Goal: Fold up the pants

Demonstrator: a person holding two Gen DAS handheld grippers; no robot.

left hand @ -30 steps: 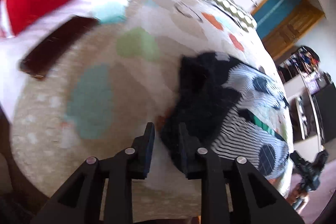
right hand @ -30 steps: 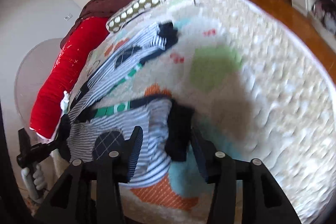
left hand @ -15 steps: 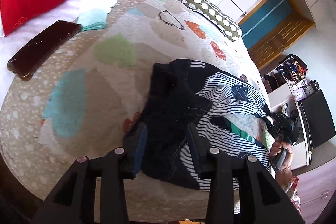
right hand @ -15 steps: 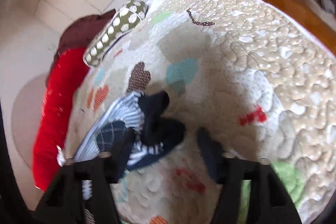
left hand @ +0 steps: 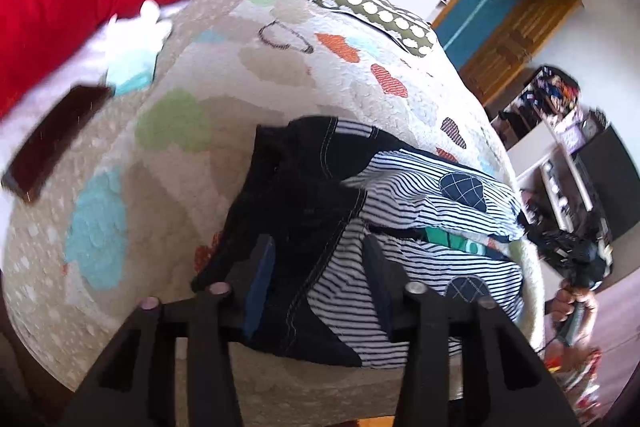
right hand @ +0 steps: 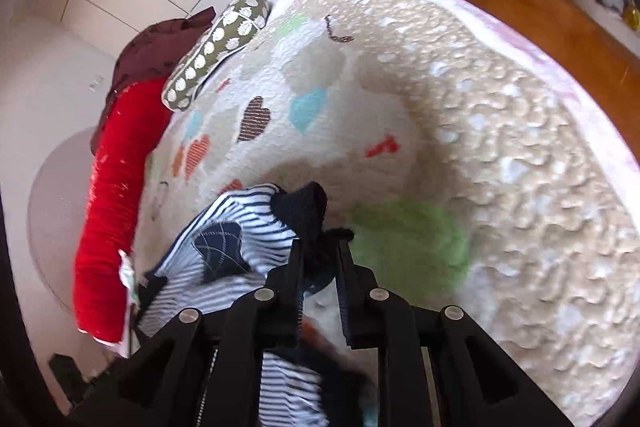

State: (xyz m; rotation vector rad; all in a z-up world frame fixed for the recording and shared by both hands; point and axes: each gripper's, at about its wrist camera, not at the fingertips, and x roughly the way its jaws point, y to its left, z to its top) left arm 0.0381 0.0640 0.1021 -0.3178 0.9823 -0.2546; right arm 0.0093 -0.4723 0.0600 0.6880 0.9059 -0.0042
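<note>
1. Between the fingers of the right gripper [right hand: 320, 259] sits a dark cuff of the pants [right hand: 248, 247], pinched tight.
2. Over the dark waistband, the left gripper [left hand: 320, 267] is opening its jaws; the cloth lies between them, unpressed.
3. Around both, the striped pants lie spread on the quilt [left hand: 180, 155].
4. Judged step: carrying the leg end over toward the waist; next, lay it flat and let go.

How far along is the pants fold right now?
Done: little; the striped pants lie loosely spread on the quilt, no neat fold visible. In hand: the right gripper pinches a dark cuff; the left gripper is opening over the waist. Left: folding and flattening.
</note>
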